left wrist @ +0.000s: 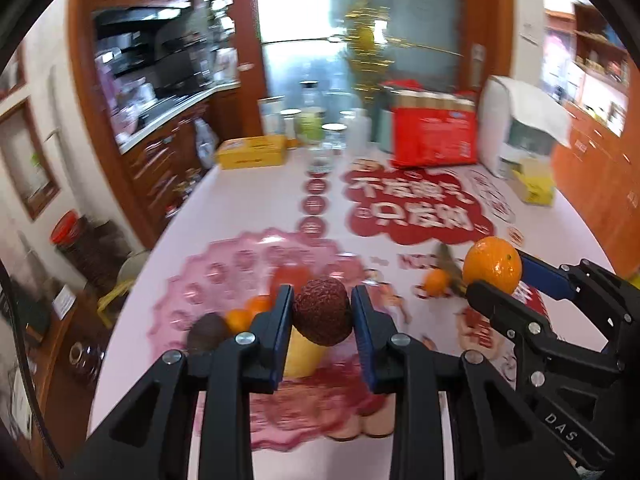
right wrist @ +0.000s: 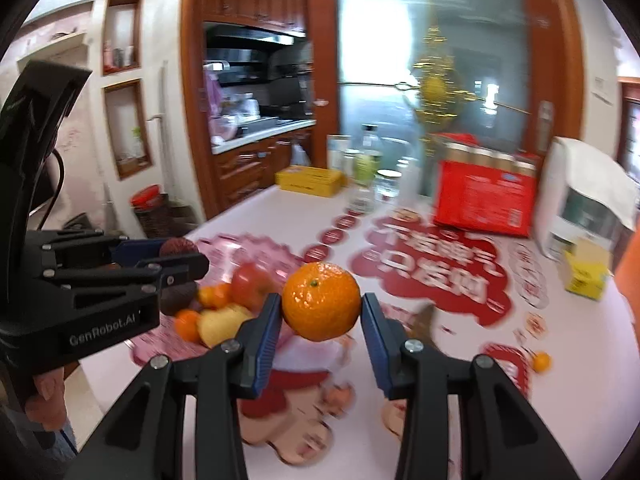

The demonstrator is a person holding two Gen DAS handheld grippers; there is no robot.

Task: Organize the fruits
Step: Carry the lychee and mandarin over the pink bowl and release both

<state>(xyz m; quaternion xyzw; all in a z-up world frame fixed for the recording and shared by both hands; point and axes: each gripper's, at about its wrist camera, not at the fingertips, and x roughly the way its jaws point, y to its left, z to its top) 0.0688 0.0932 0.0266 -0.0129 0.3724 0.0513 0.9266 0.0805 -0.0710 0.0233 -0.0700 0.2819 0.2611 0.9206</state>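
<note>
My left gripper (left wrist: pixel 322 312) is shut on a dark red bumpy lychee (left wrist: pixel 322 311) and holds it above the pink scalloped plate (left wrist: pixel 208 276). The plate holds a dark avocado (left wrist: pixel 208 332), small oranges (left wrist: pixel 244 314), a yellow fruit (left wrist: pixel 302 354) and a red fruit (left wrist: pixel 290 274). My right gripper (right wrist: pixel 321 307) is shut on an orange (right wrist: pixel 321 307), held above the table to the right of the plate (right wrist: pixel 224 250). The right gripper with its orange (left wrist: pixel 493 265) shows in the left wrist view. A small orange (left wrist: pixel 436 282) lies on the table; it also shows in the right wrist view (right wrist: pixel 542 361).
The white table (left wrist: pixel 256 196) carries red printed decals. At its far end stand a yellow box (left wrist: pixel 252 152), jars and bottles (left wrist: pixel 312 120), a red package (left wrist: pixel 434 136), a white appliance (left wrist: pixel 516 128) and a small yellow box (left wrist: pixel 534 184). Wooden cabinets lie left.
</note>
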